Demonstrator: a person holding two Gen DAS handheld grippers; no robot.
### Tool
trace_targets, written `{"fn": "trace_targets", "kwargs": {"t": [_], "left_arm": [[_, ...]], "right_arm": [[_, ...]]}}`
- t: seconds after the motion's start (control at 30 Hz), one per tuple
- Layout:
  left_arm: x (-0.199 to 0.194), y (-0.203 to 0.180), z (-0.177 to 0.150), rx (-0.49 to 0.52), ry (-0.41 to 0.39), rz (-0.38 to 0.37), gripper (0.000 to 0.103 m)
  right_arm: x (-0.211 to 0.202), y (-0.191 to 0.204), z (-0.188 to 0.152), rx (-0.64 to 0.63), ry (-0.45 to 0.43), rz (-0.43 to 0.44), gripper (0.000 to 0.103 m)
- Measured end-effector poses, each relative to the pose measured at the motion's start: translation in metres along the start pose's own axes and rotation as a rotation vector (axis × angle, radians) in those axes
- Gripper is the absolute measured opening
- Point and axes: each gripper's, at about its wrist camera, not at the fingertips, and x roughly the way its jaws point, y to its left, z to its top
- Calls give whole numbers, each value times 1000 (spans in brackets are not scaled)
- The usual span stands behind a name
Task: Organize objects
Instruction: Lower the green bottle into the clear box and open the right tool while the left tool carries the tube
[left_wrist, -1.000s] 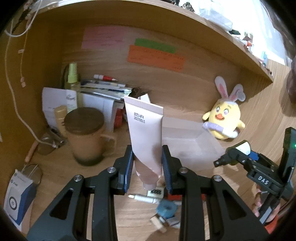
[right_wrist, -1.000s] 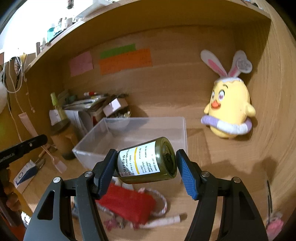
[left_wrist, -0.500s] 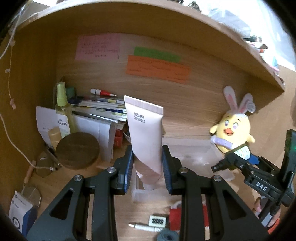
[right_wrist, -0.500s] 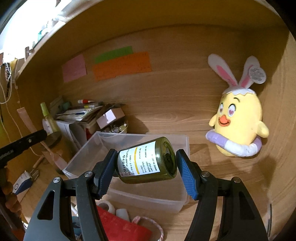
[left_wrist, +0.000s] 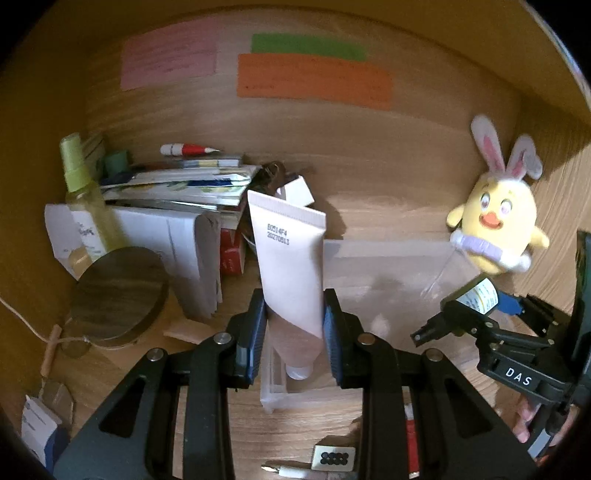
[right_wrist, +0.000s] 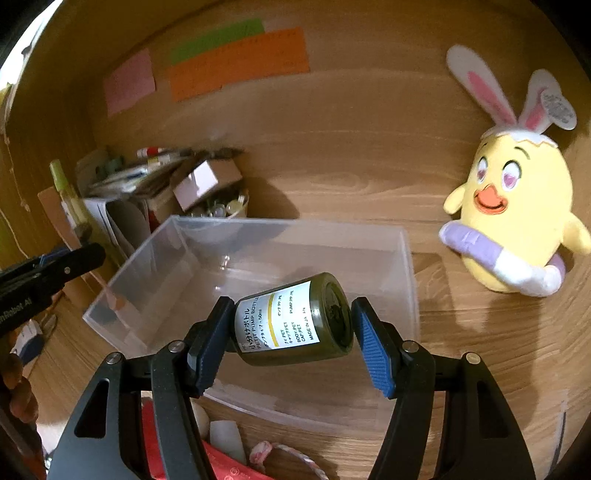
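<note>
Wooden bench under a shelf: the left gripper (left_wrist: 293, 332) pinches a pink tube (left_wrist: 290, 266) upright, cap down, above the clear bin's (right_wrist: 408, 266) near corner; the right gripper's (right_wrist: 291, 332) fingers clamp a green bottle (right_wrist: 295, 321) sideways over it. Delivery is under way; both seemingly need lowering, then release.

Between my left tongs (left_wrist: 293, 330), black with blue ribbed pads, I see a pale pink tube (left_wrist: 290, 266) printed with dark code. My right tongs (right_wrist: 291, 341), same black and blue, frame an olive-green bottle (right_wrist: 295, 321) with a white, yellow-striped label. Beyond them: a clear, colourless bin (right_wrist: 258, 266), a yellow chick plush (right_wrist: 513, 218) with pink-lined white ears, and pink (left_wrist: 170, 59), green (left_wrist: 308, 46) and orange notes (left_wrist: 314, 81).
</note>
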Motion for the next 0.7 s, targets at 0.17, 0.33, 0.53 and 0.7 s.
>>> {"fn": "trace_targets", "kwargs": {"t": [0.17,0.33,0.53,0.7], "left_arm": [[13,-24,-3,90,19,38,30],[26,-45,-7,139,47,29,30],[37,-50,-8,117,95,-30,30],[33,-45,-6,97,102,-49,48]], "right_arm": [[9,5,-2,-29,23,-12,62],[13,3,-3,-27,38,-18,62],[18,2,-3,-21,58,-20,62],[17,-2,-1,2,66,-5,71]]}}
